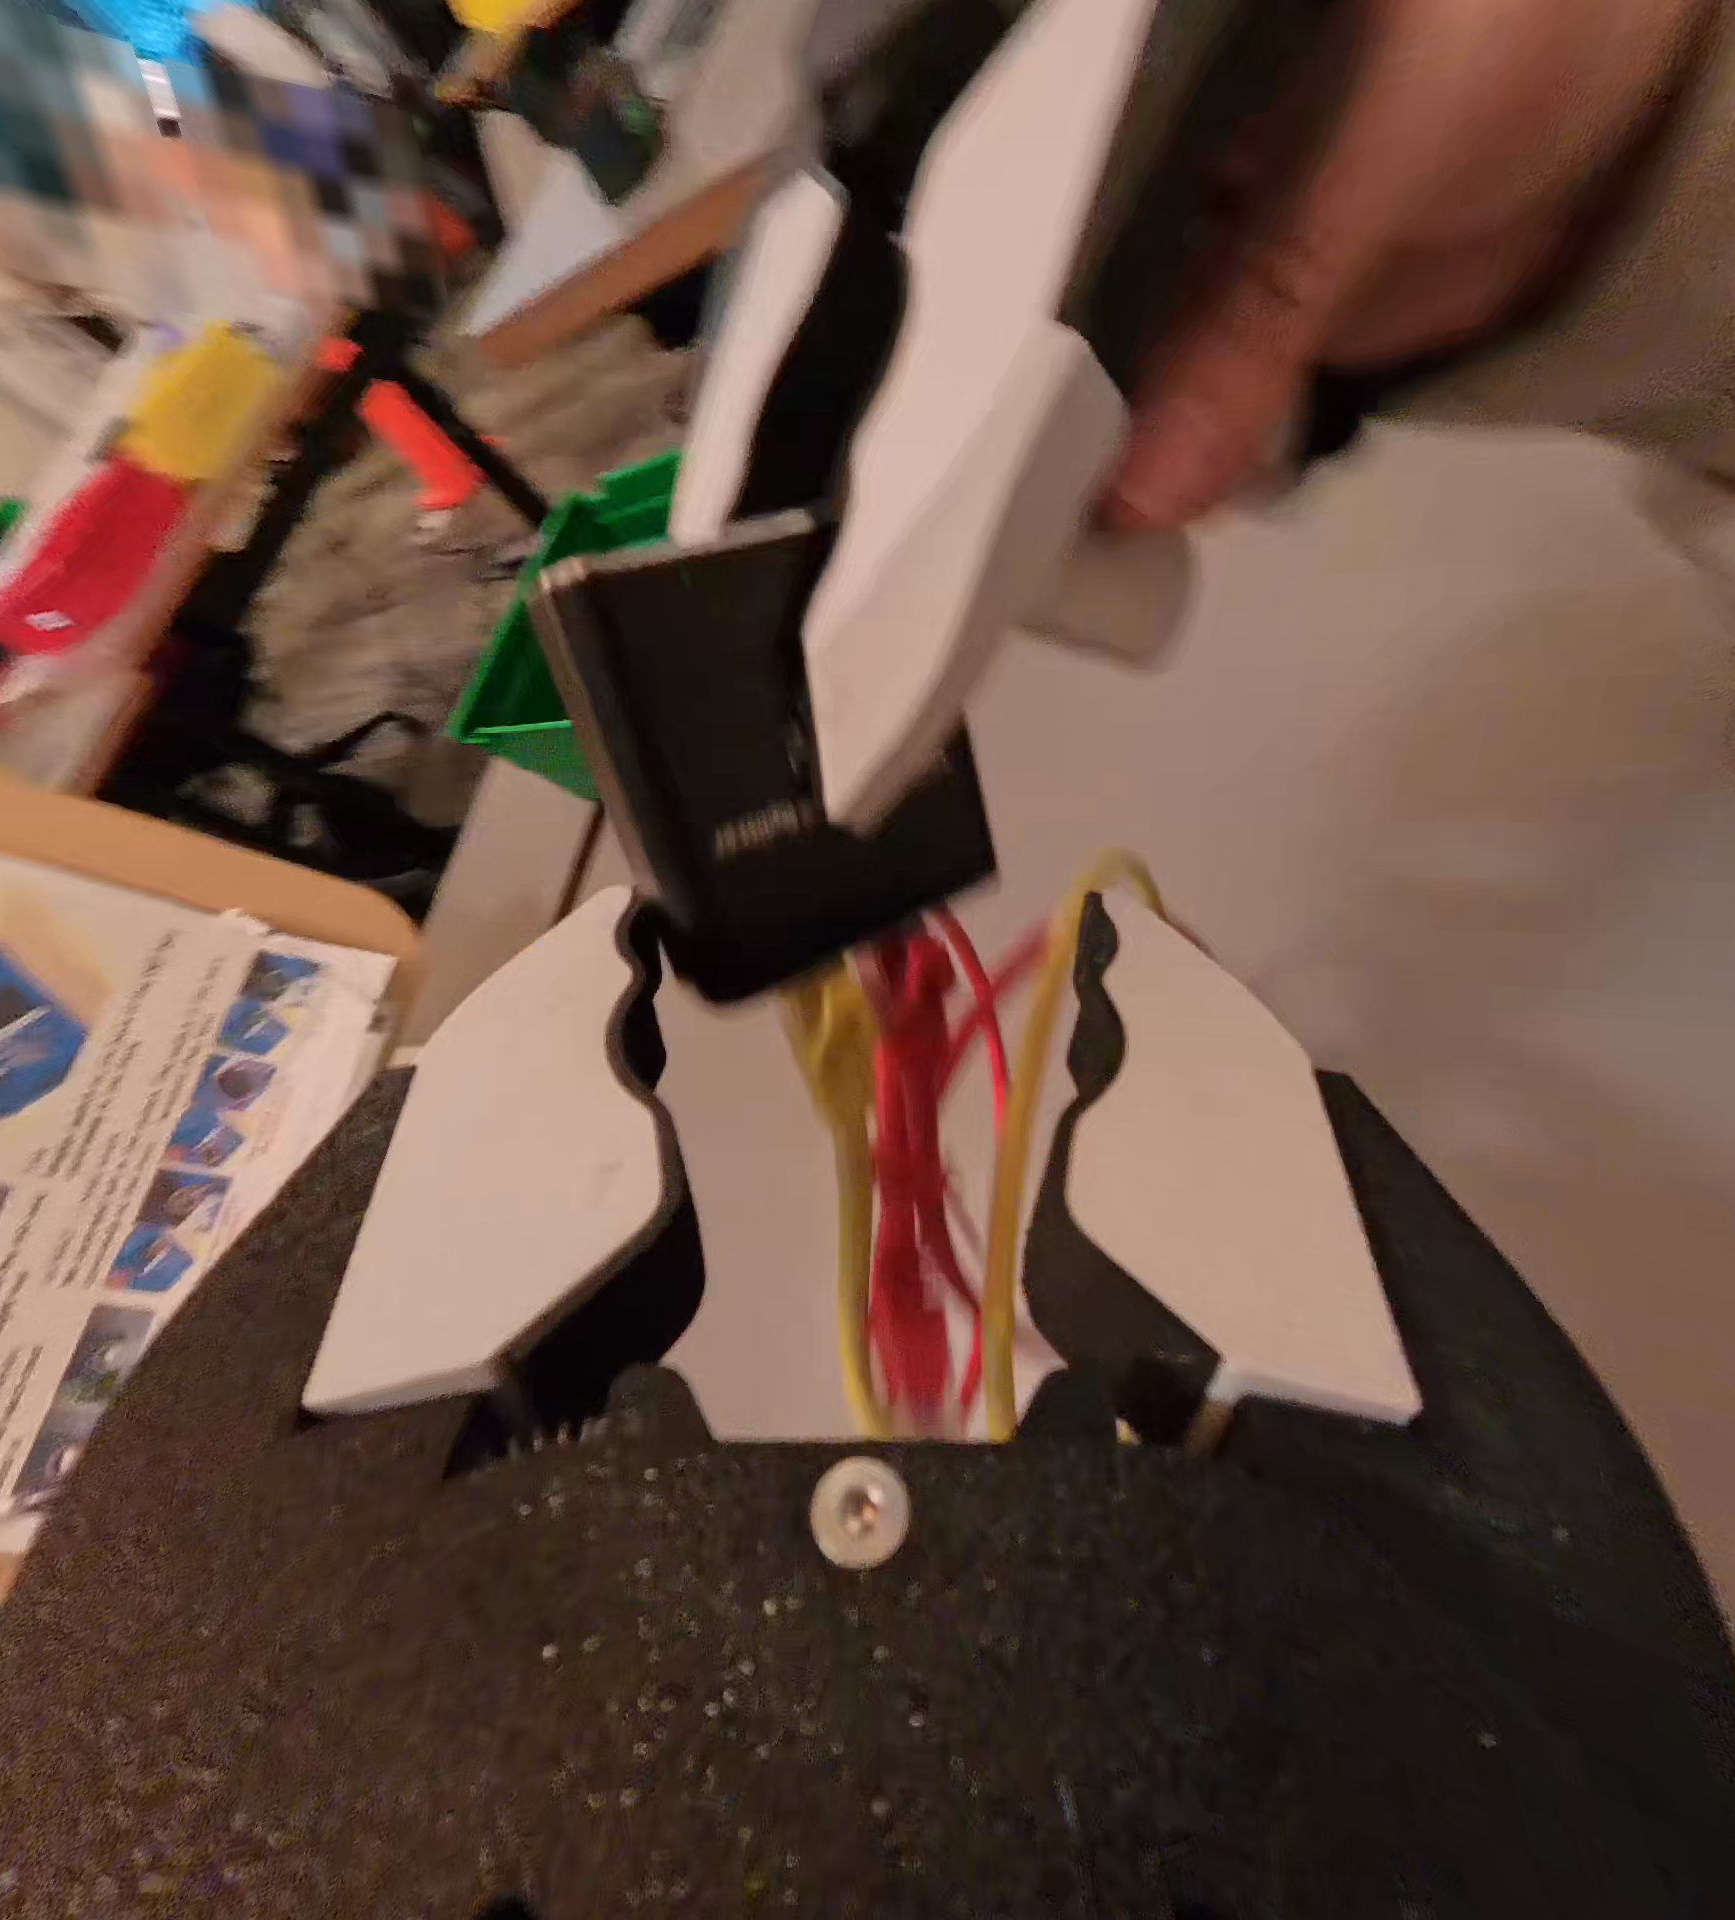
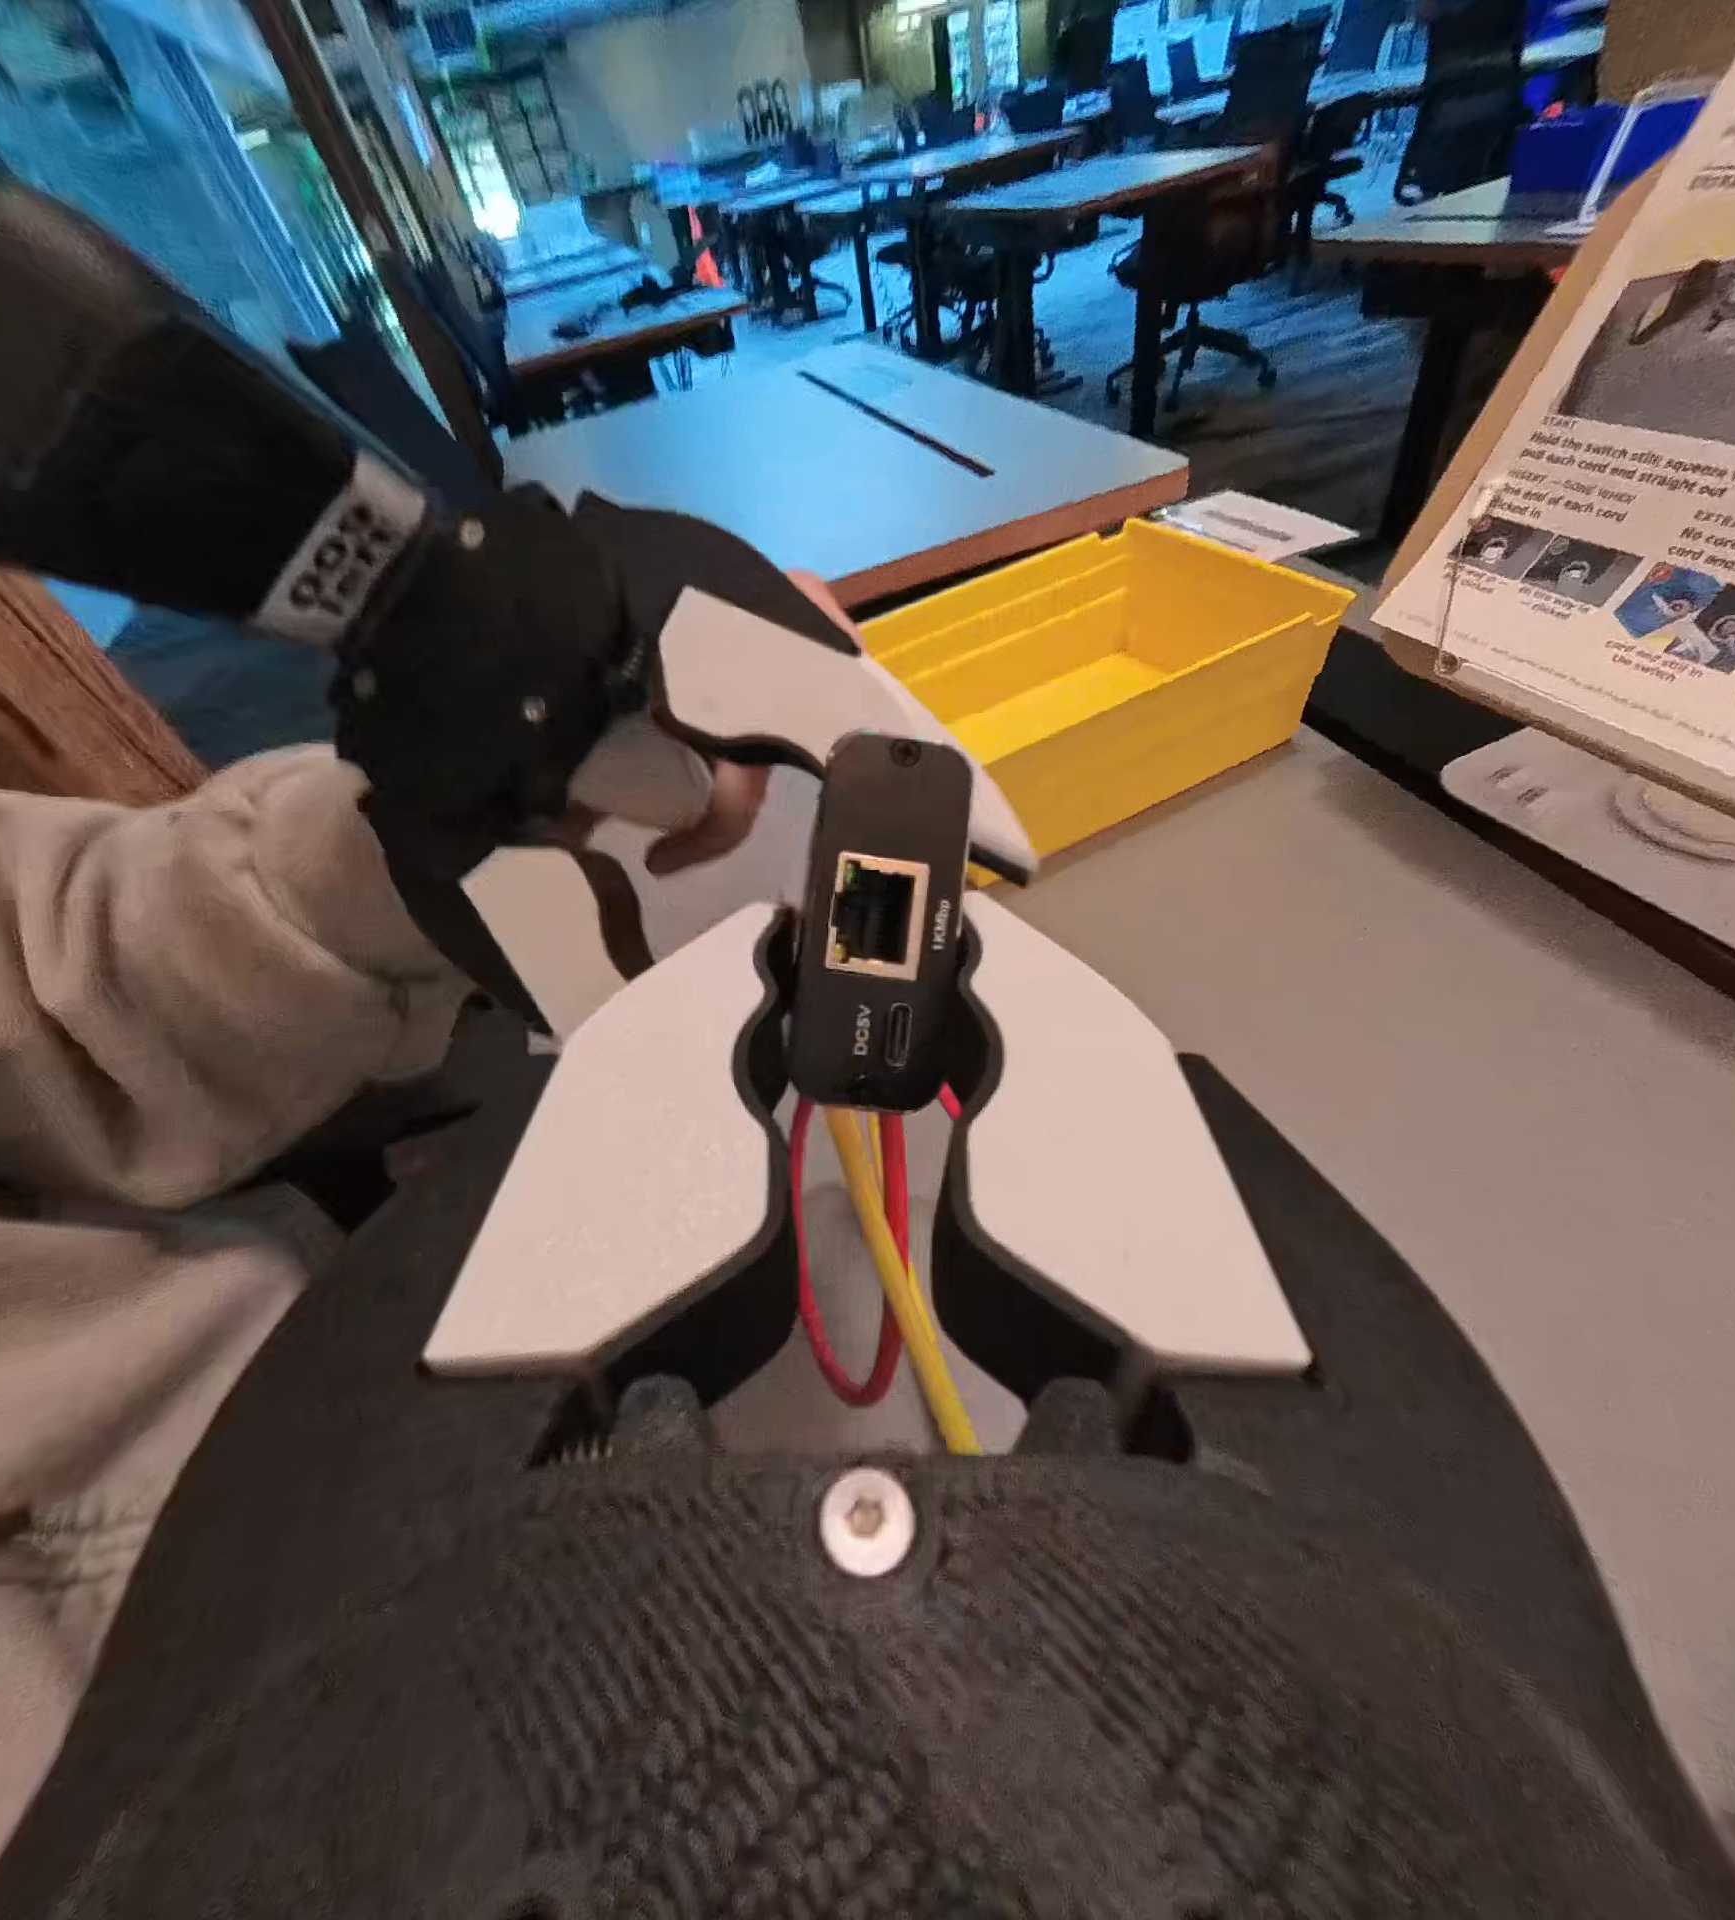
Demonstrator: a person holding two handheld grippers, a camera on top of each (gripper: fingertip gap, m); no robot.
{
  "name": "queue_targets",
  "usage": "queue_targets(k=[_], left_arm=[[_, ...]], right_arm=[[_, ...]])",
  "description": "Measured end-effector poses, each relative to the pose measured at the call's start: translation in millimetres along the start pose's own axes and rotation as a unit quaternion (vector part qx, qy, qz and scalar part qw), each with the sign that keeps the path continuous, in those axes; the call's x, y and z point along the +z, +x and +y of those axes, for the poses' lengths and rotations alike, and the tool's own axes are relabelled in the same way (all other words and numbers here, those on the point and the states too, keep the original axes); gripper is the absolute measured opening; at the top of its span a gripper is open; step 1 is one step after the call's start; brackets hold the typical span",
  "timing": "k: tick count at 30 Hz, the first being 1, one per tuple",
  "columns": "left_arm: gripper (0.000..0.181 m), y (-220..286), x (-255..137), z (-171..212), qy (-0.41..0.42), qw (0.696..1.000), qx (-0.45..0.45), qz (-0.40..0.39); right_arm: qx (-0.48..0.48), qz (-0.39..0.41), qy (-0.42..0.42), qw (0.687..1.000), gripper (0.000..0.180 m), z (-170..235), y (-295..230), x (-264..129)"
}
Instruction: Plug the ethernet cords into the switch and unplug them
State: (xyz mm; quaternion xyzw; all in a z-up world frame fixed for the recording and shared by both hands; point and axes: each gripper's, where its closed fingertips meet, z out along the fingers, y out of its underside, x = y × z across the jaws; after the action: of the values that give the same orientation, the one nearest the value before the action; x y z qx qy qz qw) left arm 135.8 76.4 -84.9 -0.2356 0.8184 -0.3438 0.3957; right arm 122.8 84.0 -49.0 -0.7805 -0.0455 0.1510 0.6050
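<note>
Gripping the switch (image 2: 878,925) between its tips at frame centre, the right gripper (image 2: 873,997) holds it upright, long axis vertical, free port facing the camera. Red cords (image 2: 847,1268) and yellow cords (image 2: 910,1278) hang from its lower end, down between the fingers. In the left wrist view, the left gripper (image 1: 868,987) is spread wide and holds nothing; the switch sits just ahead of its tips, cords trailing through its gap. Judged from this, the left is placed to take a cord. Farther off, a yellow bin (image 2: 1102,675) rests on the bench (image 2: 1362,1091).

Right hand-held gripper (image 2: 873,997) clamps the switch (image 2: 878,935).
</note>
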Motion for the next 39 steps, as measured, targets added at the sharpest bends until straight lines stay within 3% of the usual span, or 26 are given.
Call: queue_targets(k=[5,8,11,14,18,23,26,28,29,32,34,36,38,39], left_arm=[[0.069,18.3,-46.6,-11.3,-0.012,0.987,0.001,0.158],[0.067,13.2,-46.5,-23.6,-0.013,0.981,-0.033,0.191],[0.05,19.3,-50.8,-45.8,0.039,0.963,-0.094,0.251],[0.024,14.0,-43.7,-35.3,0.001,0.959,-0.147,0.244],[0.023,14.3,-41.2,-27.8,0.0,0.957,-0.149,0.247],[0.023,-7.4,-46.8,-31.1,0.071,0.948,-0.215,0.223],[0.023,-32.4,-51.6,-29.7,0.124,0.937,-0.278,0.169],[0.023,-49.2,-49.7,-26.1,0.158,0.922,-0.333,0.121],[0.023,-56.0,-47.8,-24.4,0.176,0.909,-0.364,0.1],[0.023,-64.1,-41.5,-24.6,0.234,0.862,-0.445,0.061],[0.024,-56.7,-34.1,-27.5,0.249,0.848,-0.464,0.057],[0.023,-48.4,-28.7,-31.6,0.255,0.841,-0.474,0.055],[0.023,-42.7,-27.7,-34.7,0.256,0.84,-0.475,0.056],[0.023,-40.5,-29.8,-35.3,0.253,0.845,-0.468,0.061]], right_arm=[[-0.127,-0.067,-0.109,0.984,0.027,2.4,-17.2,-20.3],[-0.181,-0.081,-0.174,0.965,0.027,1.7,-30.2,-16.5],[-0.211,-0.067,-0.227,0.948,0.027,5.9,-33.7,-10.6],[-0.226,-0.05,-0.251,0.94,0.027,12.8,-29.8,-7.3],[-0.225,-0.061,-0.251,0.939,0.028,18.6,-29.8,-2.9],[-0.22,-0.015,-0.136,0.966,0.037,-10.1,-14.6,-11.9],[-0.151,0.098,-0.015,0.984,0.065,-30.9,-0.3,-24.1],[-0.128,0.167,0.075,0.975,0.075,-32.4,-0.2,-25.7],[-0.122,0.193,0.101,0.968,0.071,-25.7,-0.5,-22.2],[-0.115,0.288,0.114,0.944,0.075,1.1,17.3,-5.3],[-0.096,0.319,0.119,0.935,0.079,10.0,28.9,5.7],[-0.097,0.317,0.109,0.937,0.07,17.2,31.5,19.5],[-0.115,0.318,0.088,0.937,0.032,23.1,30.8,23.7],[-0.134,0.314,0.085,0.936,0.03,22.8,29.1,21.2]])
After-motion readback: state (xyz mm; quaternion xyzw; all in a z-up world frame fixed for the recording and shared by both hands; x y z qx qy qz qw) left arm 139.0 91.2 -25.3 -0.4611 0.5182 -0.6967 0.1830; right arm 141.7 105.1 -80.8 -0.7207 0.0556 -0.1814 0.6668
